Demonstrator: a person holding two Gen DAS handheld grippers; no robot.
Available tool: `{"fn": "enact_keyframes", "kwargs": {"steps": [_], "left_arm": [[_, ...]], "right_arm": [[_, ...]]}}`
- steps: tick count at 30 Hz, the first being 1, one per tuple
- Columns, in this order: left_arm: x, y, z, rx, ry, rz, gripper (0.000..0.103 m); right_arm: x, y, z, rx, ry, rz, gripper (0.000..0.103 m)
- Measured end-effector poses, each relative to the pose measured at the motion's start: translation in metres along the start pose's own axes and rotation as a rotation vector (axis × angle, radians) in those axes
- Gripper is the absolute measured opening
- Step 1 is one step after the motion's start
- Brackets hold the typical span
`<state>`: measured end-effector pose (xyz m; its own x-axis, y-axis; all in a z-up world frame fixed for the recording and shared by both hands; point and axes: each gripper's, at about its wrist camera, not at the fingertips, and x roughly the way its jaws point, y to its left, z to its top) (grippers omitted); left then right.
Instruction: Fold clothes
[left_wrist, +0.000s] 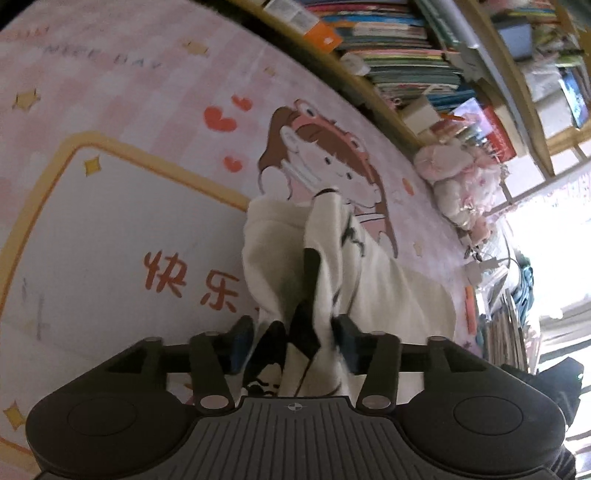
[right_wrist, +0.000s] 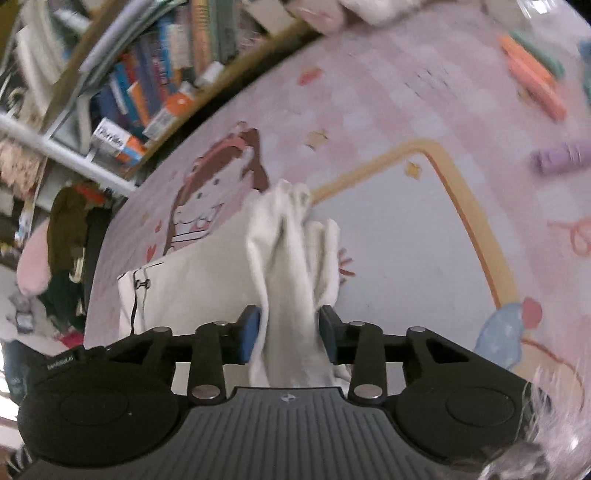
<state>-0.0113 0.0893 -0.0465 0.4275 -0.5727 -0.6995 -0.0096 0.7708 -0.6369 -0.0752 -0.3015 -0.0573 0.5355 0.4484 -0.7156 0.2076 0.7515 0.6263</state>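
One garment in play: a cream-white top (left_wrist: 343, 280) with black print and a dark drawstring, lying on the pink cartoon mat (left_wrist: 140, 110) that I use as the folding surface. I have both tools on it at once, one bunch of cloth per tool, which I judge to be the two-corner hold needed to carry an edge over for a fold. Left gripper (left_wrist: 293, 341): jaws about halfway apart, a gathered ridge of the cloth, with black-printed fabric, running up between them; there is a gap beside the left pad, so I cannot tell from this view whether the cloth is pinched or only lying in the gap. Right gripper (right_wrist: 290, 334): jaws narrower, a twisted rope of white cloth (right_wrist: 291, 266) filling most of the gap and flanked closely by both blue pads; contact looks likely but motion blur stops me confirming a firm grip. Both tools tilt downward toward the mat, keeping the rest of the garment supported flat while the bunches lift. Count: one garment, two grippers, two bunches. A bookshelf (left_wrist: 406, 55) borders the mat; several markers (right_wrist: 532, 77) lie well apart from the cloth.
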Motion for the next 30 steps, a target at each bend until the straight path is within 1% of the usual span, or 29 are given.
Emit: {"fn": "enact_keyframes", "kwargs": {"steps": [2,4,6,7,9,11,12,13,14,16,17,18,20,21,24,27,29,30], "left_arm": [[0.004,0.001,0.0,-0.014,-0.002,-0.02,0.052],[0.007,0.0,0.001,-0.022,-0.009,-0.032,0.049],[0.009,-0.003,0.0,-0.027,-0.021,-0.027,0.048],[0.009,-0.005,0.0,-0.026,-0.026,-0.02,0.047],[0.009,-0.008,-0.002,-0.01,-0.024,0.01,0.035],[0.005,-0.017,-0.005,0.036,-0.031,0.047,0.029],[0.002,-0.021,-0.007,0.071,-0.04,0.062,0.028],[0.0,-0.025,-0.008,0.102,-0.044,0.075,0.028],[-0.002,-0.028,-0.009,0.129,-0.044,0.085,0.028],[-0.001,-0.026,-0.008,0.128,-0.031,0.08,0.029],[-0.001,-0.023,-0.006,0.119,-0.023,0.073,0.032],[0.0,-0.021,-0.005,0.11,-0.014,0.067,0.034],[0.001,-0.015,-0.003,0.09,0.0,0.052,0.037],[0.002,-0.013,-0.002,0.08,0.007,0.044,0.04],[0.004,-0.006,0.001,0.049,0.018,0.02,0.042],[0.006,-0.002,0.003,0.011,0.017,-0.006,0.043],[0.008,0.0,0.003,-0.019,0.01,-0.022,0.042],[0.009,0.0,0.003,-0.022,0.005,-0.024,0.038]], "right_arm": [[0.007,-0.003,-0.002,0.026,0.01,0.014,0.039],[0.012,-0.002,-0.002,0.04,0.006,0.037,0.039],[0.017,0.007,-0.003,0.015,0.008,0.033,0.039],[0.019,0.012,-0.004,-0.022,0.008,0.016,0.035],[0.02,0.026,-0.007,-0.121,-0.001,-0.027,0.028],[0.011,0.042,-0.018,-0.259,-0.066,-0.054,0.024],[0.005,0.05,-0.023,-0.327,-0.103,-0.059,0.017],[0.002,0.055,-0.026,-0.367,-0.121,-0.06,0.014],[-0.001,0.058,-0.028,-0.391,-0.128,-0.06,0.014],[0.0,0.055,-0.026,-0.37,-0.106,-0.061,0.014],[0.002,0.05,-0.024,-0.345,-0.088,-0.062,0.014],[0.003,0.045,-0.021,-0.31,-0.072,-0.059,0.016],[0.006,0.035,-0.014,-0.232,-0.043,-0.05,0.024],[0.007,0.031,-0.011,-0.203,-0.033,-0.054,0.033],[0.01,0.022,-0.007,-0.156,-0.007,-0.079,0.048],[0.014,0.024,-0.003,-0.162,0.017,-0.077,0.049],[0.021,0.028,-0.004,-0.184,0.059,-0.039,0.04],[0.023,0.03,-0.005,-0.19,0.07,-0.024,0.037]]}}
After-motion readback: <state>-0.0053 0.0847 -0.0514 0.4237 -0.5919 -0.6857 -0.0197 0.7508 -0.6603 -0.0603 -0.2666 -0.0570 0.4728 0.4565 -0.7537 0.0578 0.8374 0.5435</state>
